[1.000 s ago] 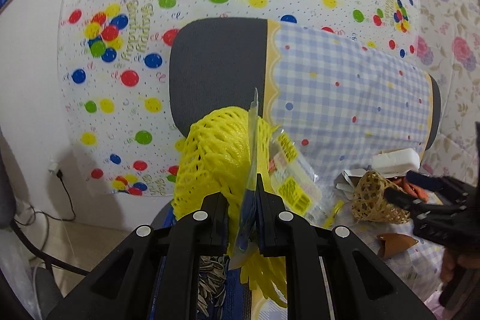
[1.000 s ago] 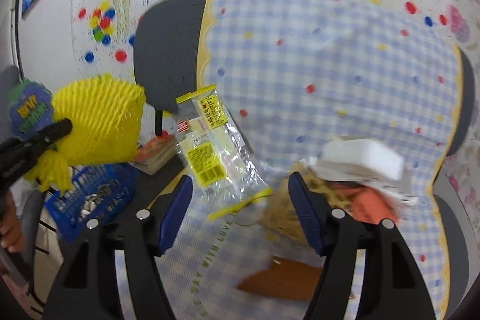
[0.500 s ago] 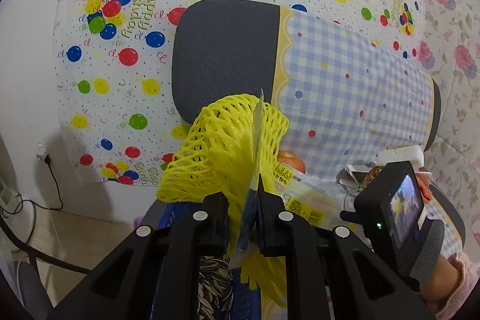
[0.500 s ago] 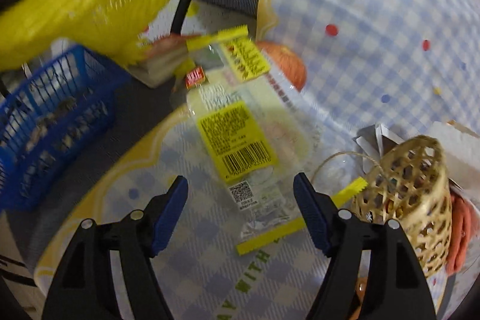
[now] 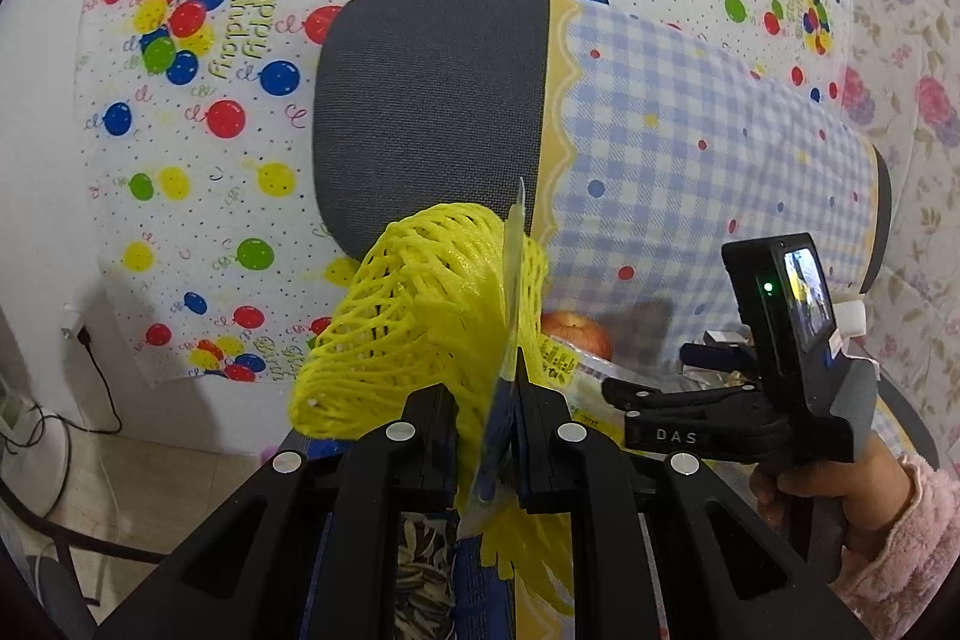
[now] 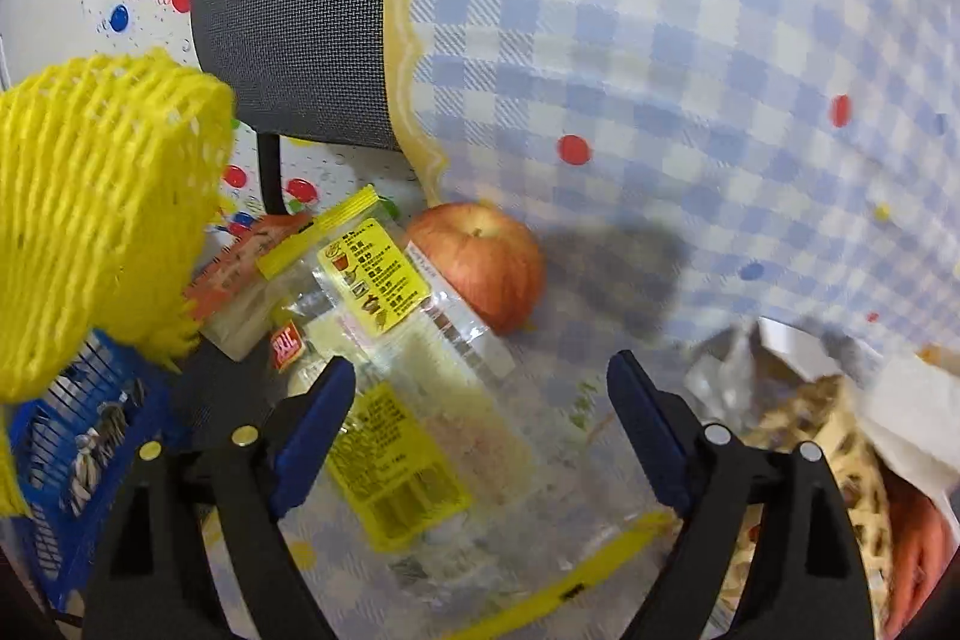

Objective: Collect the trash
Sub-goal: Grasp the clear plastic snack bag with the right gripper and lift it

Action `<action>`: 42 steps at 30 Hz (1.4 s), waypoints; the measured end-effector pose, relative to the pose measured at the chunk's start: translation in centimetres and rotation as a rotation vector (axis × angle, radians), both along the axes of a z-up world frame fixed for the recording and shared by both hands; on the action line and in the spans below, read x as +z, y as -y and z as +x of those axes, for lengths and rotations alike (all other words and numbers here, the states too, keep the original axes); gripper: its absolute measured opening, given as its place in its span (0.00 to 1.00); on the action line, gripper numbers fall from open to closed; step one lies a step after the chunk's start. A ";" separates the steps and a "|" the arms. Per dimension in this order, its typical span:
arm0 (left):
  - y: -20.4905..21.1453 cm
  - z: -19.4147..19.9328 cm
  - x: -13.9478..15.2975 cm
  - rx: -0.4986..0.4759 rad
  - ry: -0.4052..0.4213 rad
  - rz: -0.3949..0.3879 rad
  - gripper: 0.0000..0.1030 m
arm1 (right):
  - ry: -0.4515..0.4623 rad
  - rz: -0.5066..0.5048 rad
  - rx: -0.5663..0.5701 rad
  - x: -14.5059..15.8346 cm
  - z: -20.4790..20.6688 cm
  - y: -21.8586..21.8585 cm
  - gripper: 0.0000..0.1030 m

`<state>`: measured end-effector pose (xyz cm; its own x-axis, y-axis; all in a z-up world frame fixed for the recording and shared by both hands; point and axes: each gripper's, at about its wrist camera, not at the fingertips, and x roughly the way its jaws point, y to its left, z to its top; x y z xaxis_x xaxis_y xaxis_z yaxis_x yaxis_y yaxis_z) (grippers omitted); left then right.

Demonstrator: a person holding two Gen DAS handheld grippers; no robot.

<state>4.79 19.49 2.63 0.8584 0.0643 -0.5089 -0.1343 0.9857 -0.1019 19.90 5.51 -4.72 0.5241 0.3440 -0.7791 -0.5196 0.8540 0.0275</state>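
Blue basket (image 6: 66, 454) half hidden behind yellow foam net (image 6: 102, 196)

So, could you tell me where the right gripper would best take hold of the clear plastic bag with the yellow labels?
Probably from above, across its narrow width near the middle: the clear plastic bag lies flat, lengthwise between the right gripper's open jaws, which have just been opening. Avoid the end touching the apple.

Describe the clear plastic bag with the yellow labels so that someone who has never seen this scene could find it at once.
Start at the chair draped in the blue checked cloth; a red apple sits on its seat. The clear plastic bag lies flat just in front of the apple, under the open right gripper. Unlike the yellow foam net beside it, it is transparent, with yellow printed labels and a yellow strip at each end.
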 end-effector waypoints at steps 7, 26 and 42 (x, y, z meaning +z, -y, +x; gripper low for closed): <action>0.0 1.5 -0.1 0.016 -0.011 0.003 0.14 | -0.009 0.127 0.048 0.7 0.4 0.5 0.84; -0.3 -0.9 0.3 0.042 -0.010 -0.025 0.14 | -0.412 0.110 0.105 -3.7 -0.4 -0.5 0.70; 1.3 -4.6 -0.1 0.031 -0.018 -0.056 0.14 | -0.327 0.195 0.041 -5.6 -6.3 2.0 0.36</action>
<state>0.22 18.14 2.55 0.8473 0.0620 -0.5275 -0.1671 0.9739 -0.1538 13.60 3.47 -10.32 0.2417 0.5177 -0.8207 -0.4902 0.7951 0.3571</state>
